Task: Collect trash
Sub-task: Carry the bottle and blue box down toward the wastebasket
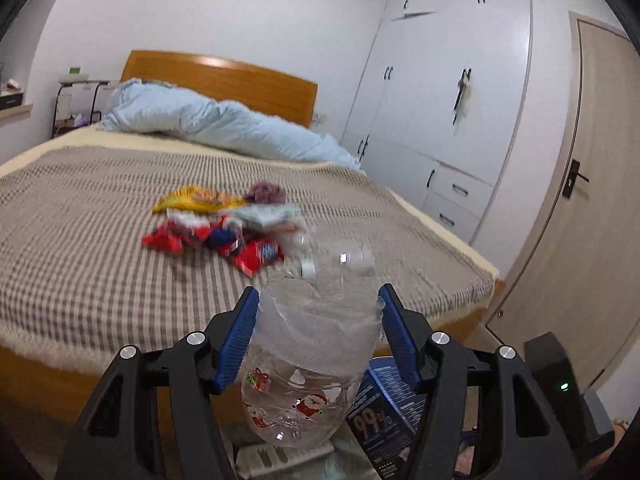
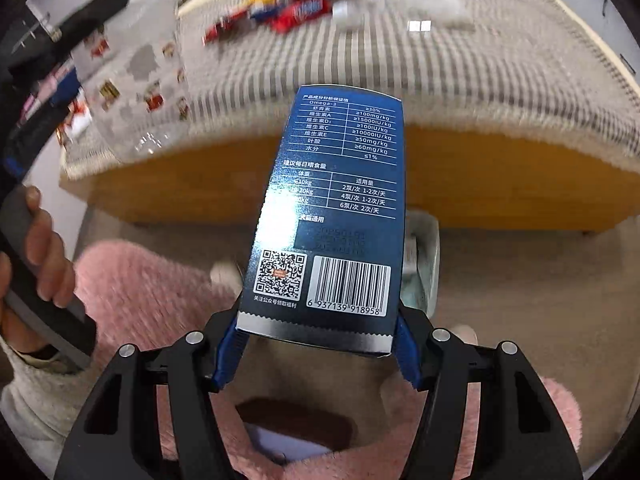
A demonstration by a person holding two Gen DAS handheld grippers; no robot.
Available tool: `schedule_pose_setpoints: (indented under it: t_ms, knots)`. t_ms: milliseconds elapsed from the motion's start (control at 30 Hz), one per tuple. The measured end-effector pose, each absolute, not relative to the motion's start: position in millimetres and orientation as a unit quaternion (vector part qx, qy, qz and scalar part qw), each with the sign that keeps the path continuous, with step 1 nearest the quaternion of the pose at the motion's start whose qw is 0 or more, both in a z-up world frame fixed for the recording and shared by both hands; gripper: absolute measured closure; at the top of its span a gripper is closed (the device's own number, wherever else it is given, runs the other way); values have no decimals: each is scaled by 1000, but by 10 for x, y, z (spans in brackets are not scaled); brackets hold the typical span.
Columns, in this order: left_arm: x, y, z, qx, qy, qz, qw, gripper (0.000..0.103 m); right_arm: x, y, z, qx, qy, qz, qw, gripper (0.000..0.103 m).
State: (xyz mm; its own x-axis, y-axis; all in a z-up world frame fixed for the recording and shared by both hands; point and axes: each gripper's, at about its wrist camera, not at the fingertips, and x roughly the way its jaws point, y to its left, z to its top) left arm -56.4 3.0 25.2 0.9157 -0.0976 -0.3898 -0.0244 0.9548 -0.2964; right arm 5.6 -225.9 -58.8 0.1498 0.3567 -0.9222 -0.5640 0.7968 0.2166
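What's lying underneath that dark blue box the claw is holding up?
Below the blue box, held in the right claw, are pink fluffy trousers, wood-look floor and a small bin. The box covers most of the bin, so its contents cannot be made out.

Motion blur smears the heap of red and yellow snack wrappers [image 1: 216,224] on the bed; print unreadable. Clear plastic bag with Santa print [image 1: 308,364]: top edge blurred, contents can't tell. Dark blue printed carton [image 2: 332,216] hides most of the pale bin [image 2: 422,256] behind it. Carton's stamped date code too faint to read.
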Motion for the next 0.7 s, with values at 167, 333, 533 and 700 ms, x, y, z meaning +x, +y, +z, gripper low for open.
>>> schedule_pose_setpoints:
  t_ms: [167,333,533,700]
  knots:
    - [-647,-64,-68,-152,238,-22,959,44,41,-2292,-1014,-106,619,290,722,42]
    - [-621,-156,-437,-155,285,-26,946,44,137,-2364,-1489,-115,654,267,698,42]
    - [-566,-299,-724,-140,318,-30,937,44,233,-2364,-2013,-138,688,251,667,42]
    - [-463,-387,-909,-134,339,-30,931,44,347,-2370,-2328,-153,707,245,645,42]
